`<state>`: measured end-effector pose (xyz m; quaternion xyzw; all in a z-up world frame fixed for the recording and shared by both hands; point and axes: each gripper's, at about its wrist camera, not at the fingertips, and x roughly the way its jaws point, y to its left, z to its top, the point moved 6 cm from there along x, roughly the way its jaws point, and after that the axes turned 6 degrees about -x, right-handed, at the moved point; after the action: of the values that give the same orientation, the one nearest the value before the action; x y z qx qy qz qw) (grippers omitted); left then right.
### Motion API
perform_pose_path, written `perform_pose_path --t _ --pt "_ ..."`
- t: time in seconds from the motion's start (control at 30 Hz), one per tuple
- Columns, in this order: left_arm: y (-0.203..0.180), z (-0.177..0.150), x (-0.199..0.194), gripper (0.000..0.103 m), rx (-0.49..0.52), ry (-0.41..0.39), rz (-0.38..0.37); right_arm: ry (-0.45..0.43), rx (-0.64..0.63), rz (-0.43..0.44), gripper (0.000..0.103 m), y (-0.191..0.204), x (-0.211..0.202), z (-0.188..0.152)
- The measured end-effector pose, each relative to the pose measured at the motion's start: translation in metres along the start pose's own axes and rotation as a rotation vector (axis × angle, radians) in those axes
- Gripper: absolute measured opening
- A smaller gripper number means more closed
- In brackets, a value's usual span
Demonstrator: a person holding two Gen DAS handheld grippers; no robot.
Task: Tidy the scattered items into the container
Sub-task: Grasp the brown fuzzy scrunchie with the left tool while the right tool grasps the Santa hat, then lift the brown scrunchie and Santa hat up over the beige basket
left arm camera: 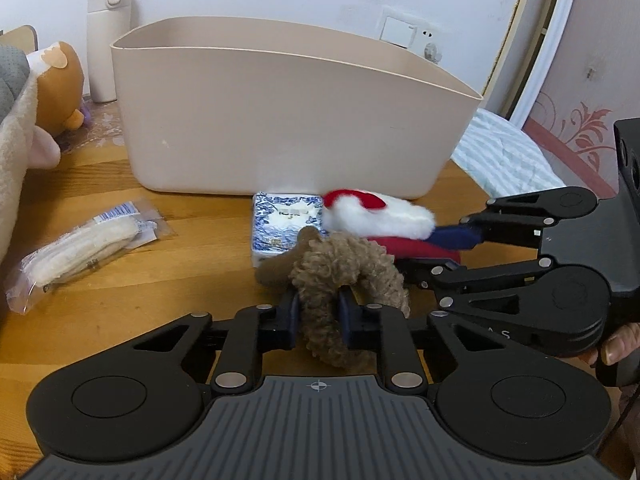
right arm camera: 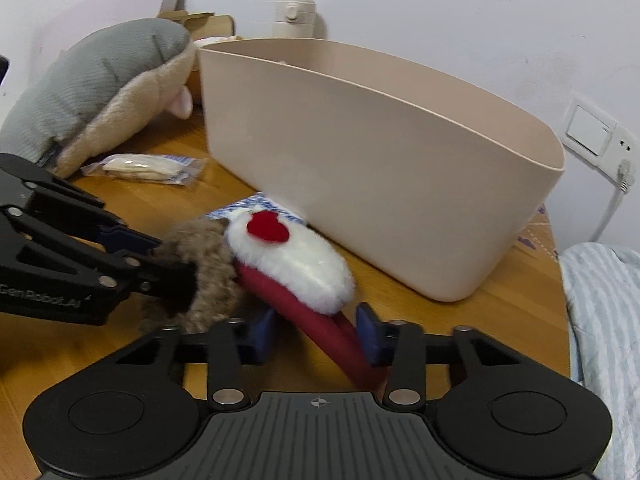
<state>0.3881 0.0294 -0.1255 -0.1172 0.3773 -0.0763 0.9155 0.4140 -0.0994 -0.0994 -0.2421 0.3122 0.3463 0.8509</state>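
A beige plastic container (left arm camera: 288, 120) stands on the wooden table; it also shows in the right wrist view (right arm camera: 380, 168). My left gripper (left arm camera: 319, 312) is shut on a curly brown plush toy (left arm camera: 340, 276), which the right wrist view (right arm camera: 204, 272) shows too. My right gripper (right arm camera: 316, 332) is open, its fingers on either side of a red and white plush item (right arm camera: 296, 264) that lies on the table in front of the container; this item also shows in the left wrist view (left arm camera: 380, 216). A blue patterned tissue pack (left arm camera: 280, 224) lies under the plush items. A clear bagged white item (left arm camera: 80, 248) lies to the left.
A large grey and beige plush (right arm camera: 92, 92) and a brown plush (left arm camera: 60, 80) lie at the left. A white flask (left arm camera: 106, 40) stands behind the container. A striped cloth (right arm camera: 600, 320) lies past the table's right edge. A wall socket (right arm camera: 600, 136) is at the right.
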Motion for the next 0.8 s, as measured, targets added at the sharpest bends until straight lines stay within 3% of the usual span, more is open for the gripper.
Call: perform_pose_path --t 0.17,0.8 --pt "0.004 -0.004 -0.008 0.017 -0.004 -0.008 0.011 0.01 -0.009 -0.002 0.012 0.006 -0.005 -0.003" --pt "-0.005 0.005 -0.053 0.016 0.026 -0.107 0.022 -0.108 0.04 -0.032 0.011 0.011 -0.062 0.007"
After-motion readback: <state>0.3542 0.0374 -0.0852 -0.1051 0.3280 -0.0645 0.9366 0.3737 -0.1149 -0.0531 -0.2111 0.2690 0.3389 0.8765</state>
